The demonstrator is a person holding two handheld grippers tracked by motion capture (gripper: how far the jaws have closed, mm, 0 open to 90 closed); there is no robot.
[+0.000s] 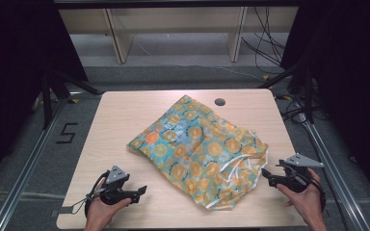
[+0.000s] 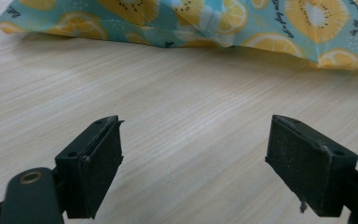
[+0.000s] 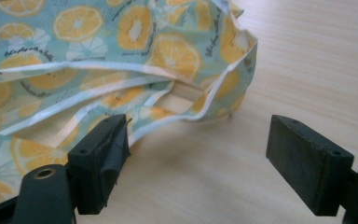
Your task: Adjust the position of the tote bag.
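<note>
Fruit-print cloth point(image 1: 200, 149) lies rumpled across my worktop's point(image 1: 125, 115) middle, reaching toward the near right corner. My right gripper point(image 1: 266, 175) sits just beside its white-trimmed edge, jaws spread; my left gripper point(image 1: 142, 190) waits near the front edge, spread too, pinching nothing.

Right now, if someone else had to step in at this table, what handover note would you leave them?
Left tool: open, holding nothing, low over bare wood short of the cloth's near-left edge.
Right tool: open, holding nothing, beside the cloth's white-trimmed near-right edge; in the right gripper view one jaw sits close to that trim, and contact cannot be confirmed.
Fruit-print cloth: lies rumpled and askew across the middle of the table, with white-trimmed edges bunched at the near-right end.
Done: nothing gripped yet.
Left: probably closing each tool on an edge, then handling the cloth; the aim beyond that cannot be read from here.
</note>
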